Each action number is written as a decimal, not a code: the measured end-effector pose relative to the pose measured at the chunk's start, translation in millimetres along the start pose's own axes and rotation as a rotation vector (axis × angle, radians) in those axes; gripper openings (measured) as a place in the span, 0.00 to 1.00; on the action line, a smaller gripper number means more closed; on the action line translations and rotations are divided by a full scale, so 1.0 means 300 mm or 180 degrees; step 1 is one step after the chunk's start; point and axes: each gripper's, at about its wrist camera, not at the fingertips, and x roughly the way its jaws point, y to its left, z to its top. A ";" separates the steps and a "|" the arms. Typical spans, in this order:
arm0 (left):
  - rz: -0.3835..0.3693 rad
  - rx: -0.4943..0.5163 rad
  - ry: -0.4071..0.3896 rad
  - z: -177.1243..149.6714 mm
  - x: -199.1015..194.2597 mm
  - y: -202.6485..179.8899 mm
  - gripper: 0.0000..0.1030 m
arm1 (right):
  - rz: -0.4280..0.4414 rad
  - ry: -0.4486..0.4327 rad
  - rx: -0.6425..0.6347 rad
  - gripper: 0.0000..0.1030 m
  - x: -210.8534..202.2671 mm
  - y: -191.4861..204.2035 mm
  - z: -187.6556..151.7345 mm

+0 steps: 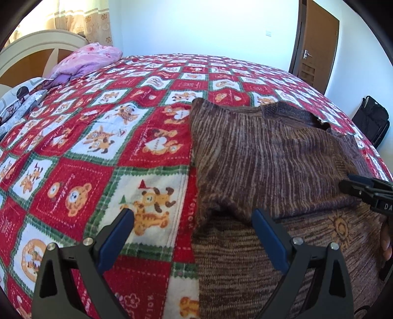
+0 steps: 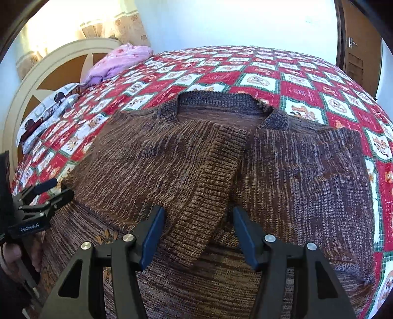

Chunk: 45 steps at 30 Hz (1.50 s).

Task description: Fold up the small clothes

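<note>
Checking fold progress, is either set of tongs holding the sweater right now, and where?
Nothing is held. Both the left tongs and right tongs are open above the brown sweater.

Bed (image 1: 172,81) covered by a red, white and green patchwork blanket (image 2: 302,78). Cream arched headboard (image 2: 49,71) at left, curtains (image 1: 95,22) brightly backlit behind it. White wall (image 1: 196,27). Brown wooden door (image 1: 319,46) at right.

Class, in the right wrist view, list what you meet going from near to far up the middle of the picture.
Right gripper → folded sleeve cuff → sweater collar → red patchwork blanket → white wall.
</note>
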 end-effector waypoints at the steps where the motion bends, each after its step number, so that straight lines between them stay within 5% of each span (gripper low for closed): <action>1: 0.0023 0.0003 0.0001 -0.004 -0.006 -0.002 0.96 | -0.0055 -0.0006 -0.0023 0.57 -0.009 0.005 -0.002; 13: 0.0059 0.0392 -0.0105 -0.089 -0.104 -0.089 0.96 | -0.0447 0.0050 0.0127 0.57 -0.115 -0.061 -0.130; 45: -0.0236 0.0473 -0.0368 -0.261 -0.446 -0.149 0.96 | -0.0305 -0.0137 0.0129 0.57 -0.363 0.012 -0.426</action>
